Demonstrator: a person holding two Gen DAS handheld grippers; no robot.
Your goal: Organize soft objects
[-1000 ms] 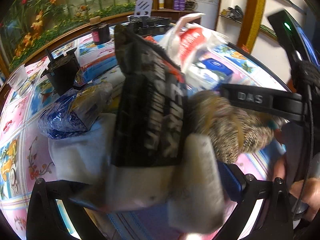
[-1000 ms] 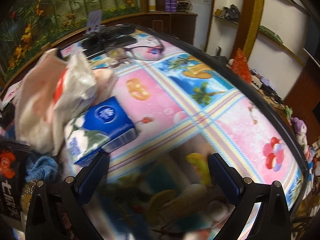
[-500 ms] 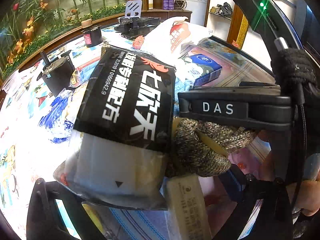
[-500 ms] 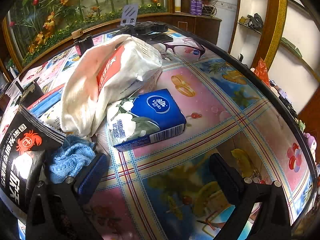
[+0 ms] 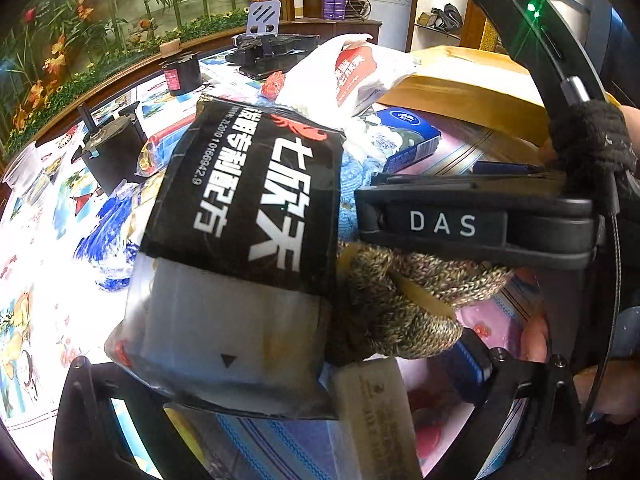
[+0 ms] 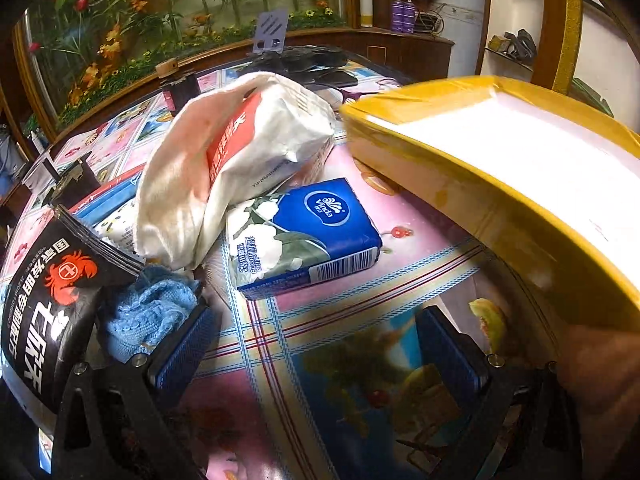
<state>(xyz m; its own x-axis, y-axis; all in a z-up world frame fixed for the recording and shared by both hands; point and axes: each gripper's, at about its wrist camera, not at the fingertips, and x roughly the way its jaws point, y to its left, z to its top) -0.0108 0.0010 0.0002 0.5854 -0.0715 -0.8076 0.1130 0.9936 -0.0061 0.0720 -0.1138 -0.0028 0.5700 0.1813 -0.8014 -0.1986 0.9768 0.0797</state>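
Observation:
A black snack packet (image 5: 240,216) with white lettering lies tilted across my left gripper (image 5: 280,360), whose fingers stand wide apart and open. Beside it sits a brown knit piece (image 5: 396,312) with a white tag (image 5: 372,412). The right gripper's body (image 5: 440,224) crosses above the knit piece. In the right wrist view my right gripper (image 6: 316,340) is open over bare tablecloth. Ahead of it lie a blue tissue pack (image 6: 304,236), a white tissue pack wrapped in white cloth (image 6: 240,160) and a light blue knit cloth (image 6: 148,312). A yellow tray (image 6: 480,184) hangs tilted at the right, with a hand (image 6: 592,364) at its near end.
Two black cups (image 5: 116,152) (image 5: 182,74), a blue patterned bag (image 5: 108,232) and a clear plastic cup (image 5: 20,168) stand to the left. A phone stand (image 5: 264,24) and dark devices sit at the far side. The round table's edge (image 6: 540,320) curves close on the right.
The yellow tray has come in from the right, above the table and the blue tissue pack. The right gripper has moved slightly closer to the tissue packs. The left gripper's view has hardly shifted.

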